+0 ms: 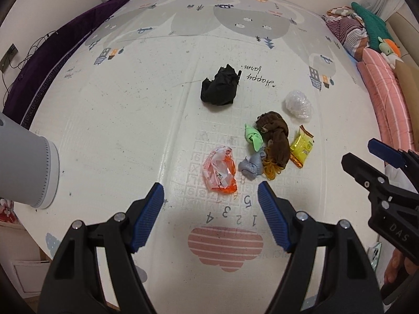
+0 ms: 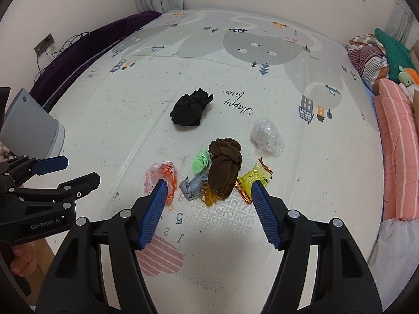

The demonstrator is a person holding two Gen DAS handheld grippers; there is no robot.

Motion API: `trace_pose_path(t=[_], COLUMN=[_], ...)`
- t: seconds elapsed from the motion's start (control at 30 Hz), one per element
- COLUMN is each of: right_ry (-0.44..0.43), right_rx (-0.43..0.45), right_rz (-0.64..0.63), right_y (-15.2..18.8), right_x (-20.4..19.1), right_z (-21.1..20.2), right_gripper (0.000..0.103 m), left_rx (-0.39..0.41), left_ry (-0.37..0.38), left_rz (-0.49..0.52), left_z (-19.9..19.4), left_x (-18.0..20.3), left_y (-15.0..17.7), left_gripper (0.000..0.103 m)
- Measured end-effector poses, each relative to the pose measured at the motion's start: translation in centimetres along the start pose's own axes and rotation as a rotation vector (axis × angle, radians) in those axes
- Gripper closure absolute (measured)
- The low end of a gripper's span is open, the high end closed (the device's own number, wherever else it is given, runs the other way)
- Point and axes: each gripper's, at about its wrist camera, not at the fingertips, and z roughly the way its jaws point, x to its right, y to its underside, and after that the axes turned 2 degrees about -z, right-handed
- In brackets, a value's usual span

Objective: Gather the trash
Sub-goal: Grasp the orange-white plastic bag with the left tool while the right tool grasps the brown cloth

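Big printed mat [image 1: 131, 120] with a grey bin [image 1: 28, 167] at its left edge. Both tongs, left [image 1: 210, 195] and right [image 2: 209, 192], hang wide and empty over the trash: brown cloth [image 2: 224, 172], orange bag [image 1: 221, 172], yellow wrapper [image 1: 301, 146], maybe a grey rag [image 2: 192, 185].

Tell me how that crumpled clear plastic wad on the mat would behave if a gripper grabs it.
The clear plastic wad looks thin and crinkled, so it is probably very light and would likely squash. Its glossy film may slip, and a nudge might skid it across the mat.
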Motion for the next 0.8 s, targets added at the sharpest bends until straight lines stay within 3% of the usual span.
trace_pose_path(t=[0.3,0.6,0.7,0.77,0.8], right_ry=[0.008,0.009,0.014,-0.005,-0.010], right_rx=[-0.074,-0.116,-0.135,-0.150,-0.155], right_rz=[0.029,0.074,0.062,0.065,0.063], right_y=[0.4,1.2,1.4,1.4,1.4], right_x=[1.0,2.1,2.2,2.4,2.4], right_z=[10.1,16.0,17.0,17.4,17.5], right_gripper=[0.039,0.039,0.052,0.075,0.078], left_rx=[-0.072,-0.134,-0.154,-0.175,-0.184], left_ry=[-0.004,0.005,0.018,0.026,0.030], left_rz=[-0.001,-0.023,-0.028,-0.021,-0.021], left_z=[9.1,15.0,16.3,17.2,17.5], left_x=[0.1,-0.3,-0.2,0.0,0.2], left_y=[-0.2,0.3,0.4,0.5,0.5], left_gripper=[0.029,0.029,0.029,0.030,0.037])
